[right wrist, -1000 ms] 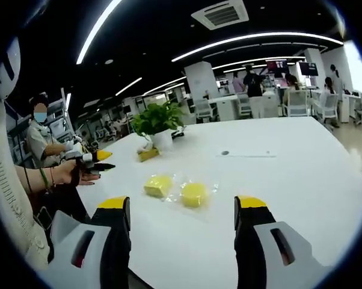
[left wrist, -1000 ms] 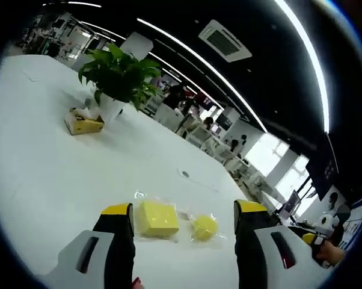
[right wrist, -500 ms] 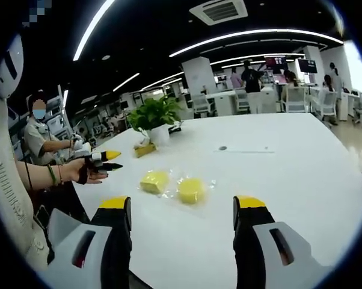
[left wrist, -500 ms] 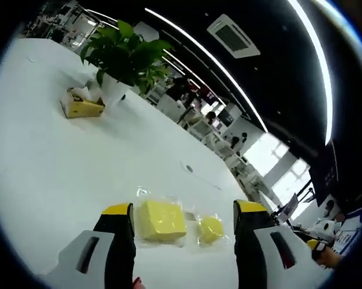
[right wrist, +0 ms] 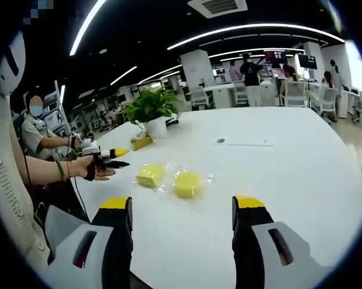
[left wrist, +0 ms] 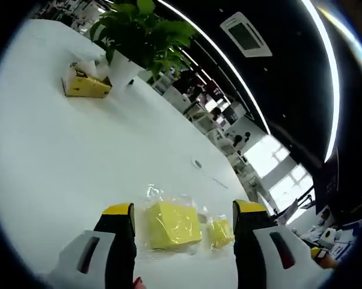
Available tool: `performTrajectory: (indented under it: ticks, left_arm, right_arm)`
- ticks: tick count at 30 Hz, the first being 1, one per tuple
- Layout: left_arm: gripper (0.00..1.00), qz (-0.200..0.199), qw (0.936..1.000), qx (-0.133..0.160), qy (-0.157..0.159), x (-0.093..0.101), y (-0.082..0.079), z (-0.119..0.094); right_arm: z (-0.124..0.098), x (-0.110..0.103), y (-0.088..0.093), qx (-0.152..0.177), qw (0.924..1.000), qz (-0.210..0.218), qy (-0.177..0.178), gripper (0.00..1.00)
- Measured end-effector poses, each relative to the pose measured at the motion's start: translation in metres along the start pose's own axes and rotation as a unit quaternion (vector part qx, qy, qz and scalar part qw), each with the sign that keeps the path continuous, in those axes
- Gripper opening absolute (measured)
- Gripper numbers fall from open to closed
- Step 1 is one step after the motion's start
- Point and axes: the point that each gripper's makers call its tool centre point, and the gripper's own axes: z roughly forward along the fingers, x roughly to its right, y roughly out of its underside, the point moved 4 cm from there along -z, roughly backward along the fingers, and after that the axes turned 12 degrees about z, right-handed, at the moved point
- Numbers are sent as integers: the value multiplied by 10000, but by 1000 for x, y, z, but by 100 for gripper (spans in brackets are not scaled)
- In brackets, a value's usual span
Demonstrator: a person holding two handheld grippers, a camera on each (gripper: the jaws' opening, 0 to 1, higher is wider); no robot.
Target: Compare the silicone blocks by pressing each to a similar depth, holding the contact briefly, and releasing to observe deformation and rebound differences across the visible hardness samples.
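Two yellow silicone blocks in clear plastic wrap lie on the white table (right wrist: 289, 156). The square block (left wrist: 172, 224) sits just beyond my left gripper (left wrist: 184, 208), whose jaws stand open on either side of it without touching. The round block (left wrist: 220, 232) lies to its right, near the right jaw. In the right gripper view the square block (right wrist: 150, 175) and the round block (right wrist: 187, 183) lie side by side ahead of my right gripper (right wrist: 182, 203), which is open and holds nothing. A hand brings the left gripper (right wrist: 112, 158) in from the left, close to the square block.
A potted green plant (left wrist: 139, 36) and a yellow tissue box (left wrist: 85, 87) stand farther back on the table (left wrist: 61, 156). A small round port (right wrist: 220, 141) sits mid-table. A seated person (right wrist: 39, 135) is at the left edge. Chairs and people fill the far room.
My left gripper has moved closer to the blocks, so the square block now looms larger between its jaws. The right gripper has barely moved. The blocks lie where they were.
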Motion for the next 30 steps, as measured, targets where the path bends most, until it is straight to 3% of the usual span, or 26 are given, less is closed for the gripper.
performTrajectory:
  ticks: [11,22,30]
  left_arm:
    - [63,-174,9997,-135,70,-20,11,28]
    - [52,-470,9983,-193,294,-29,18,51]
    - [45,-1099,9927,-109,492,-38,21,65]
  right_arm:
    - [13,0,4,-214,9998,-16,61,61]
    - [21,2,7,-348,9993,-20,152,60]
    - [22,6,9,-452,9988,-24,213,60]
